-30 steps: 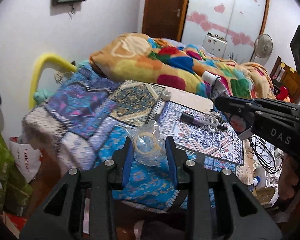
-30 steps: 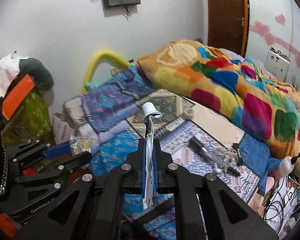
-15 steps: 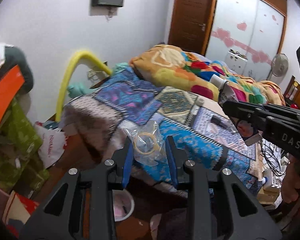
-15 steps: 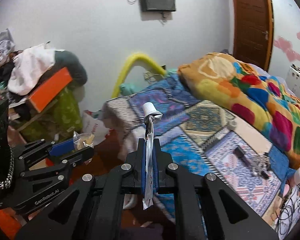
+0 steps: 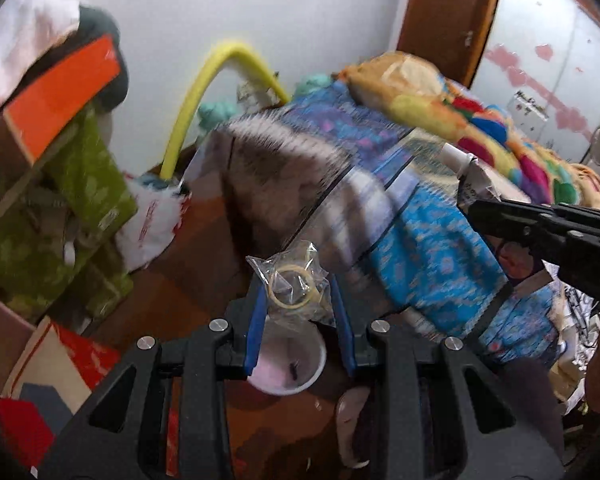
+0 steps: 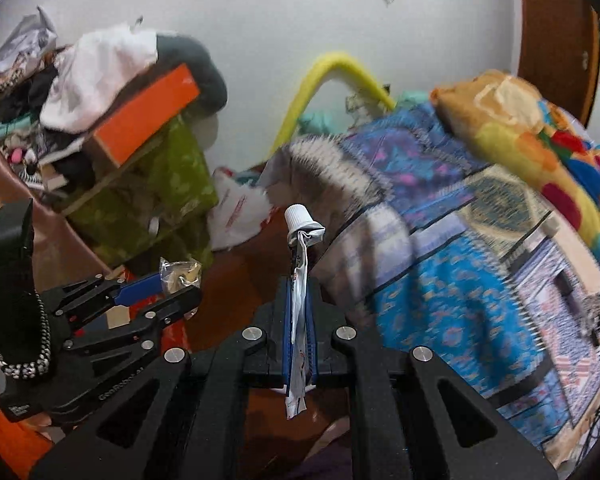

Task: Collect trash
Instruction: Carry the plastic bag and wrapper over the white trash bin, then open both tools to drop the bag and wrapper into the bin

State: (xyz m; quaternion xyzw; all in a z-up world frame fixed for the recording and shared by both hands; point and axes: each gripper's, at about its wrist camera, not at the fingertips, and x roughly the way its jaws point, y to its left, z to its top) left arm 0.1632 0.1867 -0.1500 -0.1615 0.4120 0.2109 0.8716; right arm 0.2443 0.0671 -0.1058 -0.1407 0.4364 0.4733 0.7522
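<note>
My left gripper point(image 5: 298, 300) is shut on a crumpled clear plastic bag point(image 5: 294, 284) with a yellowish ring inside; the same bag point(image 6: 180, 274) shows at the left of the right wrist view. My right gripper point(image 6: 299, 320) is shut on a flattened white tube point(image 6: 299, 280) with a white cap, standing upright between the blue pads. That tube point(image 5: 466, 176) also appears at the right of the left wrist view. Below the left gripper, on the brown floor, stands a white round bin point(image 5: 312, 372) with a pink inside, beside the bed's corner.
A bed with patterned blue covers point(image 5: 432, 248) and a colourful blanket point(image 5: 480, 120) fills the right. A yellow curved tube point(image 5: 204, 92) rises by the wall. A cluttered pile with an orange box point(image 5: 60, 100) and green bags point(image 5: 80, 200) stands left. A white bag point(image 5: 152, 220) lies on the floor.
Both grippers have swung left off the bed and dipped toward the floor, each keeping its load. The bin has come into view under the left gripper.
</note>
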